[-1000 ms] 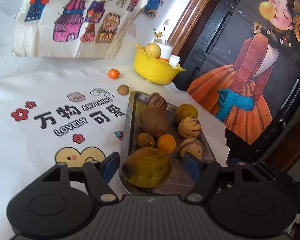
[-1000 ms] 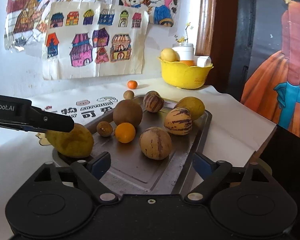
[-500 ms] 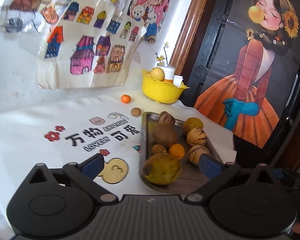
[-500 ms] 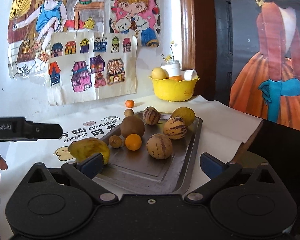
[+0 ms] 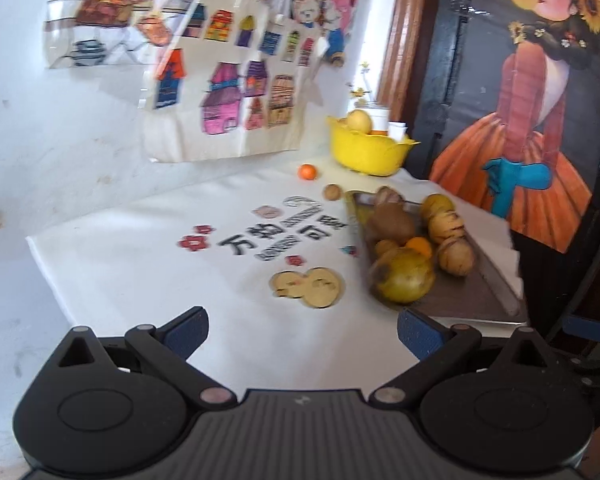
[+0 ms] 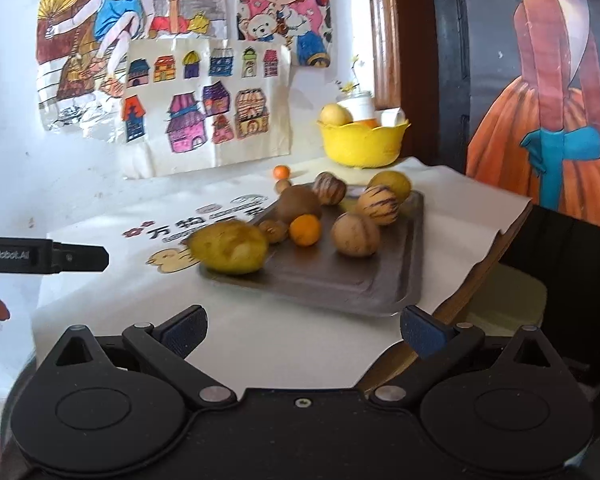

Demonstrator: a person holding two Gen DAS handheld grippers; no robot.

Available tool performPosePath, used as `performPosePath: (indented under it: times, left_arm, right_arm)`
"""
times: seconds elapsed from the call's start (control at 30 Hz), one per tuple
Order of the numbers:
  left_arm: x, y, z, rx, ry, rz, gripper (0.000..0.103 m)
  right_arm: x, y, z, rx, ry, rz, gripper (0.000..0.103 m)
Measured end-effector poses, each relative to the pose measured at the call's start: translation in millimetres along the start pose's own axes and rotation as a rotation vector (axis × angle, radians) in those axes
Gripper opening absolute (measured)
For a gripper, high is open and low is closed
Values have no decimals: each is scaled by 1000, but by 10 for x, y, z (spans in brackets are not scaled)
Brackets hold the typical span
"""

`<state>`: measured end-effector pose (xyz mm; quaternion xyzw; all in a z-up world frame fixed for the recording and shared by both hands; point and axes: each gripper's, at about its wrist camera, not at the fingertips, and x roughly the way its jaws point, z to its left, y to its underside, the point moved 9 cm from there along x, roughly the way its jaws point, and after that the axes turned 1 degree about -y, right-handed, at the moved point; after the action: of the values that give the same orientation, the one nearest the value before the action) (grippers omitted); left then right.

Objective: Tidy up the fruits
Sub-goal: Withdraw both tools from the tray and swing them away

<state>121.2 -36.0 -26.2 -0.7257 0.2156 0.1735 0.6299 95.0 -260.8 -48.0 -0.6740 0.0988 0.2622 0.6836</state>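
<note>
The jaws of both grippers are spread to their widest, having just been opened further, and nothing is held between them. The left gripper and the right gripper are both seen drawn back from the metal tray, which a second ago lay close under their fingertips and is now set further off, beyond a strip of white printed cloth.

The large yellow-green fruit, which a second ago sat between the left fingers, is now left at the near left corner of the tray; its outline is smeared, so it may not be quite at rest. On the tray behind it are found a small orange, a small brown fruit, a larger brown fruit, three striped melons and a yellow fruit at the far right corner. Off the tray, just beyond its far left corner, a small brown nut-like fruit and a small orange remain on the cloth; further back a yellow bowl holds another fruit.

The placing is judged finished; the two loose fruits remain to be gathered.
</note>
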Motion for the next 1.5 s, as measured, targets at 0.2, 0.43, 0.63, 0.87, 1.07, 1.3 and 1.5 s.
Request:
performPosePath:
  times: [0.2,0.43,0.63,0.87,1.07,1.3,1.5]
  left_arm:
    - [-69,31,284,22,-115,5,103]
    - [-152,36,447,16,-149,1,103]
    - [-154,25,535,23,-182,-5,103]
    - [-82,-8,668,-1,-210,5,103]
    - [84,-97,732,-7,-226,30,103]
    - [298,-304,780,32,-234,48,103]
    - [610,-548,734,62,-173,67,103]
  right_arm:
    - [-56,51,317,-26,-59,13,102]
    - [-128,0,671,-109,-115,-30,102]
    - [-112,-159,871,-145,-168,-70,102]
    - [9,-319,967,-161,-210,-72,102]
    - [167,-462,951,-186,-221,-61,102]
    - [308,-643,871,-231,-221,-65,102]
    - [456,-939,686,-205,-253,-30,102]
